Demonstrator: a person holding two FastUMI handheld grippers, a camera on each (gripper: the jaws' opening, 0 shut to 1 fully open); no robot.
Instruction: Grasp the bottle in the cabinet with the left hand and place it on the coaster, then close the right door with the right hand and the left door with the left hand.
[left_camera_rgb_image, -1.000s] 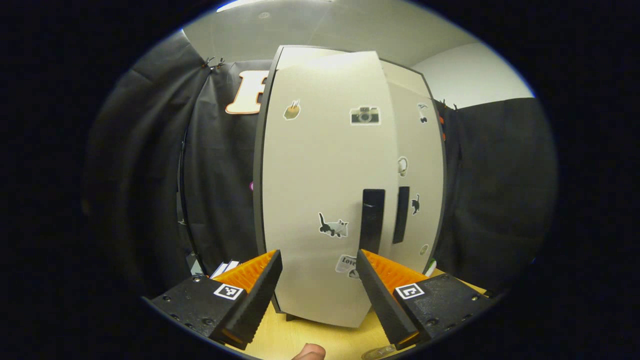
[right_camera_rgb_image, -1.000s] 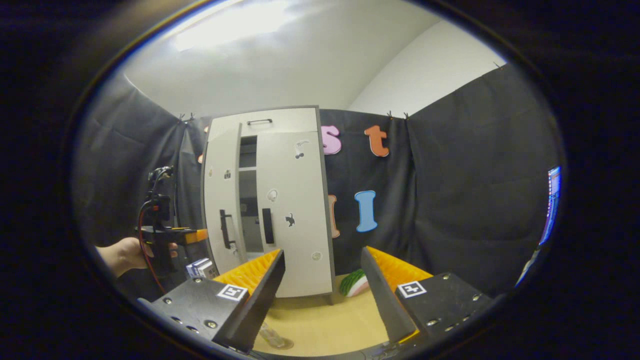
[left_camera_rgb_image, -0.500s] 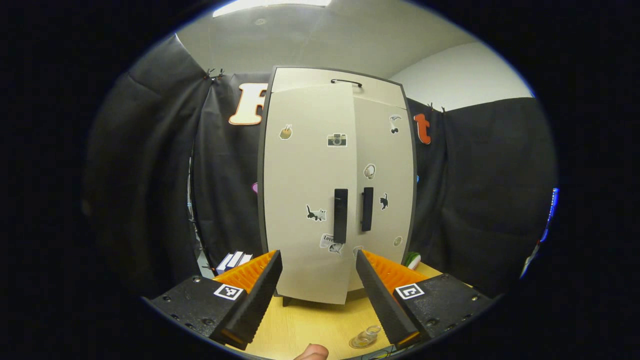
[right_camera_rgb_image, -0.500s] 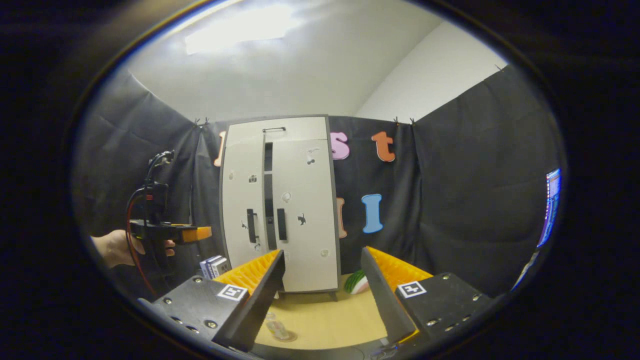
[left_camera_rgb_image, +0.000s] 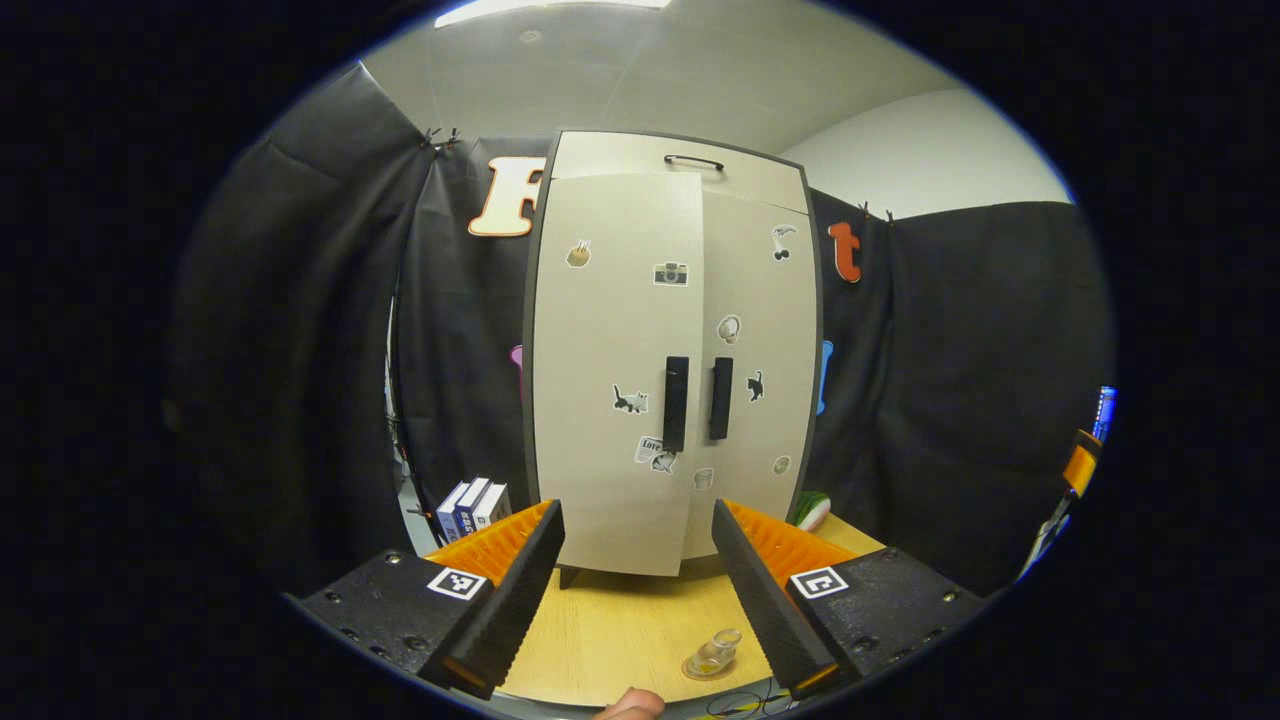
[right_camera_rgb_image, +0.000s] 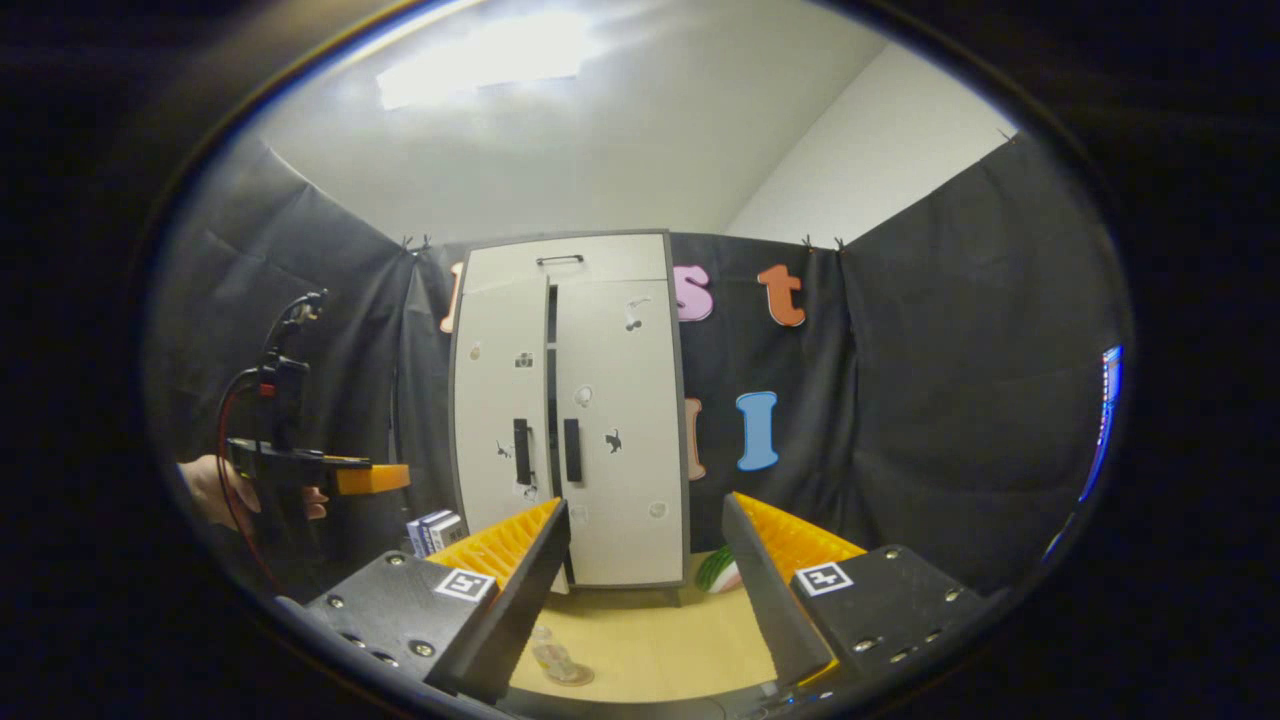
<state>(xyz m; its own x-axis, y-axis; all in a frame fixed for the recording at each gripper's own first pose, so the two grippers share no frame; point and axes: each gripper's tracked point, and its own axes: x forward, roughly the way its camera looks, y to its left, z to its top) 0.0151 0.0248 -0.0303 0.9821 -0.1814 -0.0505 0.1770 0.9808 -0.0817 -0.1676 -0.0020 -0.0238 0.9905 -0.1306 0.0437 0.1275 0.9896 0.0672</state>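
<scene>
Left gripper (left_camera_rgb_image: 637, 590) open, empty, held back from the cabinet (left_camera_rgb_image: 672, 350), well apart from it. Right gripper (right_camera_rgb_image: 645, 590) also open, empty, farther back, also seen at far right edge of left gripper view. In right gripper view, left gripper (right_camera_rgb_image: 385, 478) at left, held by a hand (right_camera_rgb_image: 215, 490), pointing toward cabinet (right_camera_rgb_image: 570, 410).

Bottle (left_camera_rgb_image: 717, 652) clear, small, upright on a round coaster (left_camera_rgb_image: 706, 668) on the bench (left_camera_rgb_image: 620, 640), near edge, just left of the left gripper's right finger. In right gripper view bottle (right_camera_rgb_image: 553, 660) on coaster (right_camera_rgb_image: 570, 675), beside the right gripper's left finger.

Right door (left_camera_rgb_image: 755, 350) flush. Left door (left_camera_rgb_image: 610, 370) nearly shut, lower edge sticking out slightly; dark gap (right_camera_rgb_image: 550, 400) between doors in right gripper view. Black handles (left_camera_rgb_image: 676, 403) side by side at centre. Stickers on both doors.

Bench light wood. Books (left_camera_rgb_image: 470, 508) upright left of cabinet, green-and-white object (left_camera_rgb_image: 812, 510) right of it. Black cloth all round, pale ceiling with light panel above.
</scene>
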